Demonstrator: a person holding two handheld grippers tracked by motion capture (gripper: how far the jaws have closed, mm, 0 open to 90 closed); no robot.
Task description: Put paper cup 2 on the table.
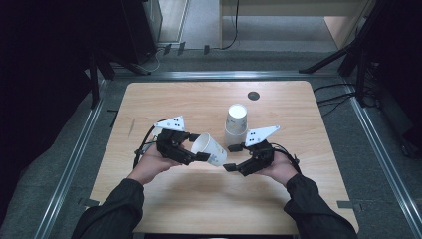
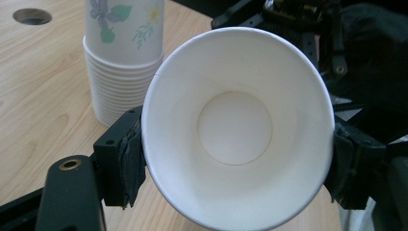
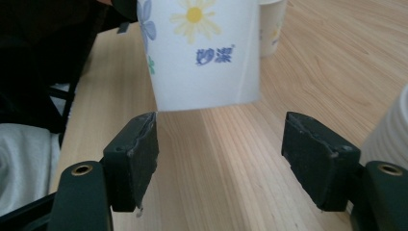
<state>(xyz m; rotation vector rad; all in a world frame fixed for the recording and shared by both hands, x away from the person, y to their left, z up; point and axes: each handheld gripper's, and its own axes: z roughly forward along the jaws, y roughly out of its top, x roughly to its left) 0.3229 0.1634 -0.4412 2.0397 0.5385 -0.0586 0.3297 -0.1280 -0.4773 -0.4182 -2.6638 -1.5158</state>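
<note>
i had the left gripper point(image 1: 198, 147) closed on a single paper cup point(image 1: 209, 149), its 2 jaws pressing the rim from opposite sides. in the left gripper view the cup point(image 2: 235, 130) lay on its side between the jaws, mouth toward the camera, its round white bottom plain to see inside.

the right gripper point(image 1: 232, 158) stood just beyond the cup's base, jaws apart and holding nothing. in the right gripper view the flowered cup point(image 3: 199, 53) hung ahead of the jaws, its bottom edge about level with the tip of the jaw at the left of that view; whether it brushed that tip i couldn't tell. bare tabletop point(image 3: 226, 163) showed between the 2 jaws.

the stack of cups point(image 1: 236, 124) stood upside down on the tabletop past both grippers, near the right one. in the left gripper view the stack point(image 2: 122, 72) rose behind the jaw at the left.
</note>
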